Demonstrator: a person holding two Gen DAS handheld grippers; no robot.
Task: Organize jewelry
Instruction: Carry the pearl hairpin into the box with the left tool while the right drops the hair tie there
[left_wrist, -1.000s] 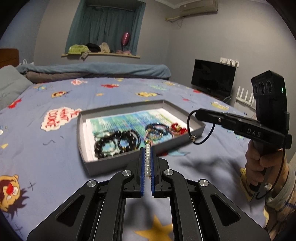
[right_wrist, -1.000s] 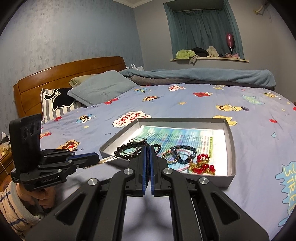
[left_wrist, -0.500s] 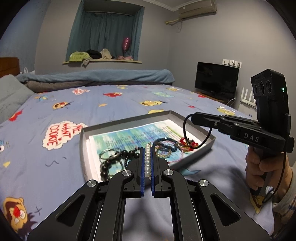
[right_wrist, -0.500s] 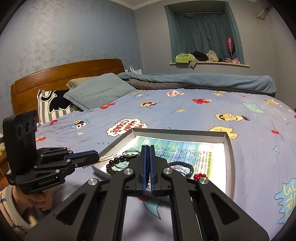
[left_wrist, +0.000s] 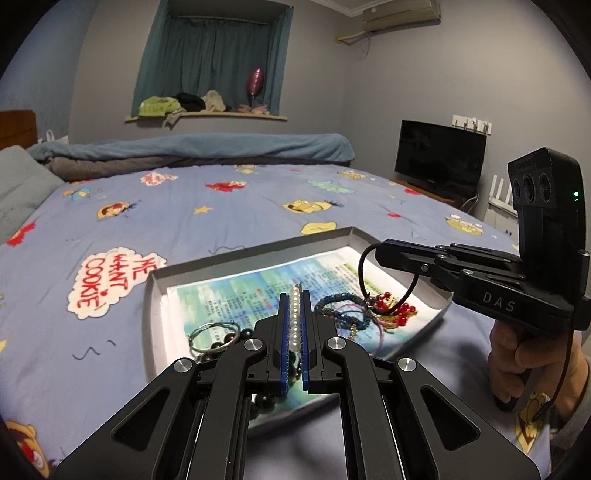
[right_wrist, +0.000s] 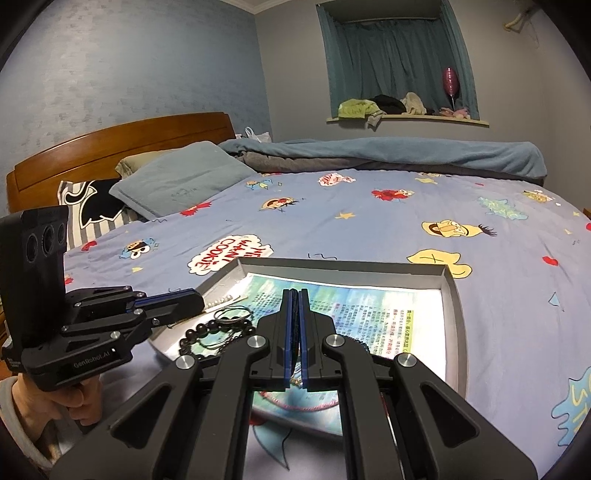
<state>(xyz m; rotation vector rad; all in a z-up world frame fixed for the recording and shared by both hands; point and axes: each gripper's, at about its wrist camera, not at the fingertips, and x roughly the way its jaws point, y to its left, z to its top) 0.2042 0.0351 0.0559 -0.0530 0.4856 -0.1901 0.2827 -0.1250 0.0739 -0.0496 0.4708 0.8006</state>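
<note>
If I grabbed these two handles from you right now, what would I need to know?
Left gripper: shut on a white pearl strand.
Right gripper: shut on a black cord necklace with a red bead pendant.
Both are over the grey tray on the bed.
In the tray: dark bead bracelets, a wire bangle, blue bracelets.
Done: both pieces gripped.
Left: place them, sort the rest.

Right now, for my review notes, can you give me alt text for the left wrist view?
The left gripper, shut on a strand of white pearl beads, is held over a shallow grey tray of bracelets on a cartoon-print bedsheet. At right, the right gripper is shut on a black cord loop hanging down to red beads in the tray.
</note>
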